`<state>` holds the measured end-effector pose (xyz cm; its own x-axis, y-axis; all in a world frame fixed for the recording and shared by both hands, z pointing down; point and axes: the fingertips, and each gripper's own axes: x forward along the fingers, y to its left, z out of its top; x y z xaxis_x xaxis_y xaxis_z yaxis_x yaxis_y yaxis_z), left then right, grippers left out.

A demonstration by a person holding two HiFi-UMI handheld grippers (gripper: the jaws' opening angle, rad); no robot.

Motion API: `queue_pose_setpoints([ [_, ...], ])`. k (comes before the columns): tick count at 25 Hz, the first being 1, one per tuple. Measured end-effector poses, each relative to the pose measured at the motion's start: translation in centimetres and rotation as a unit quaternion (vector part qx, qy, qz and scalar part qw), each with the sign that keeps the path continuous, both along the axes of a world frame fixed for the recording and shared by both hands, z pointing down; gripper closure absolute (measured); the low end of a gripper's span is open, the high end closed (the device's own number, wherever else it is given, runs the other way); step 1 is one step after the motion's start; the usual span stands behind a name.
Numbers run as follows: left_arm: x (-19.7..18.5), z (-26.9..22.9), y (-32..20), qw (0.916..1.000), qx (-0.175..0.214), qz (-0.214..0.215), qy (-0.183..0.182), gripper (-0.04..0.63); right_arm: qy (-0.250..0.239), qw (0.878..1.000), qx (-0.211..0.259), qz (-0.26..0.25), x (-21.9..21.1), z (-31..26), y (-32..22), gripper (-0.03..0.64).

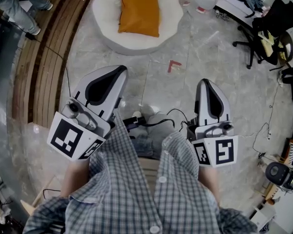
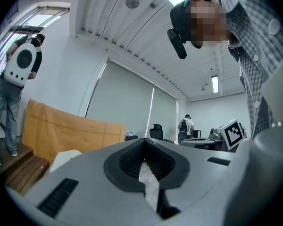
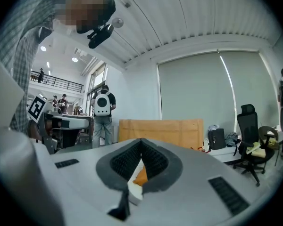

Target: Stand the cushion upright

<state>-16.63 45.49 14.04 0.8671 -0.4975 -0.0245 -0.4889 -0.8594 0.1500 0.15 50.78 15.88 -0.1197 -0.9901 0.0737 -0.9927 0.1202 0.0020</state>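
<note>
An orange cushion [image 1: 139,9] lies on a round white seat [image 1: 107,18] at the top of the head view, well ahead of both grippers. My left gripper [image 1: 121,69] and right gripper [image 1: 205,82] are held level above the marble floor, pointing toward the seat, both shut with nothing in them. In the right gripper view the jaws [image 3: 141,144] are closed, and a sliver of the orange cushion [image 3: 140,175] and the white seat [image 3: 135,192] shows through the slit. The left gripper [image 2: 144,142] shows closed pads too, with only a pale strip behind them.
Wooden steps [image 1: 44,57] run along the left, with a person's legs [image 1: 19,4] on them. A black office chair [image 1: 263,38] and bags stand at the right. A red mark [image 1: 174,66] and cables [image 1: 263,130] lie on the floor. An orange board [image 3: 160,133] stands behind the seat.
</note>
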Motion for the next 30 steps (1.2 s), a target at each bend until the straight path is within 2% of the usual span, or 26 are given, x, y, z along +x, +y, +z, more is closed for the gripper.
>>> queue_pose_setpoints([
  [9, -0.4, 0.1, -0.3, 0.9999, -0.002, -0.009, 0.006, 0.588, 0.011, 1.0, -0.011, 0.0, 0.1, 0.4, -0.3, 0.611],
  [19, -0.4, 0.2, -3.6, 0.9983, -0.002, -0.058, 0.005, 0.588, 0.023, 0.999, -0.011, -0.042, 0.5, 0.8, -4.7, 0.611],
  [27, 3.3, -0.7, -8.3, 0.9963, -0.005, -0.082, 0.025, 0.588, 0.021, 0.998, -0.005, -0.061, 4.4, 0.7, -9.7, 0.611],
  [30, 4.8, -1.4, -9.8, 0.9962, 0.002, -0.085, 0.02, 0.588, 0.018, 0.998, 0.003, -0.067, 5.9, 0.3, -11.9, 0.611],
])
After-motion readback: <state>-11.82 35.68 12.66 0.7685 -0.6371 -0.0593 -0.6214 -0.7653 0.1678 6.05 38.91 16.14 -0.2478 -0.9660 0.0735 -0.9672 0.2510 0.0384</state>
